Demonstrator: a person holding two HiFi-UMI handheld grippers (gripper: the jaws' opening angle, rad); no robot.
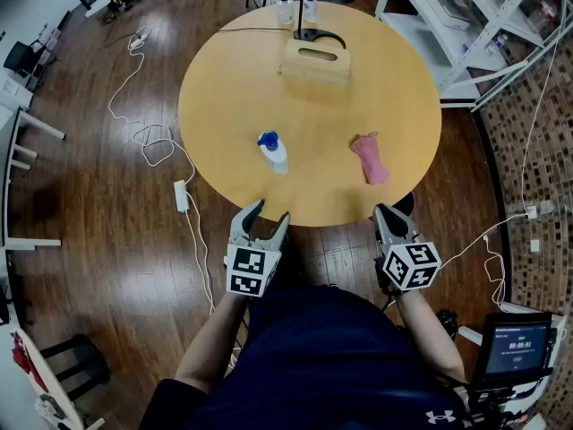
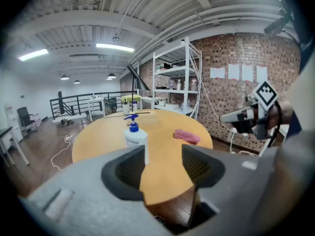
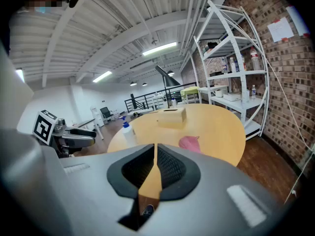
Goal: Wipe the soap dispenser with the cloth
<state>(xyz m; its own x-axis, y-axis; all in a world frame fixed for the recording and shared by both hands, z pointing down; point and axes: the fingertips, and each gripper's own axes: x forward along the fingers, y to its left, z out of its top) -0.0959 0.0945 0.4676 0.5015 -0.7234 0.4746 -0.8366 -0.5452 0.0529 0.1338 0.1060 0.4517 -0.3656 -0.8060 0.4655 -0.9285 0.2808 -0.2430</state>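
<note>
On round table (image 1: 313, 124): spread right gripper (image 1: 387, 211)'s touching jaws, pinch cloth (image 1: 370, 159) centrally; steady soap dispenser (image 1: 273, 151) with narrowly parted, empty left gripper (image 1: 271, 210).

There is one round table (image 1: 224, 106), and on it one soap dispenser (image 1: 273, 151), one cloth (image 1: 369, 159), one wooden box (image 1: 314, 61), one lamp (image 1: 320, 36) and two small bottles (image 1: 285, 8)

Two grippers show: one left gripper (image 1: 271, 210), one right gripper (image 1: 383, 210)

One shelf rack (image 1: 466, 25) and one power strip (image 1: 181, 195) are nearby
</note>
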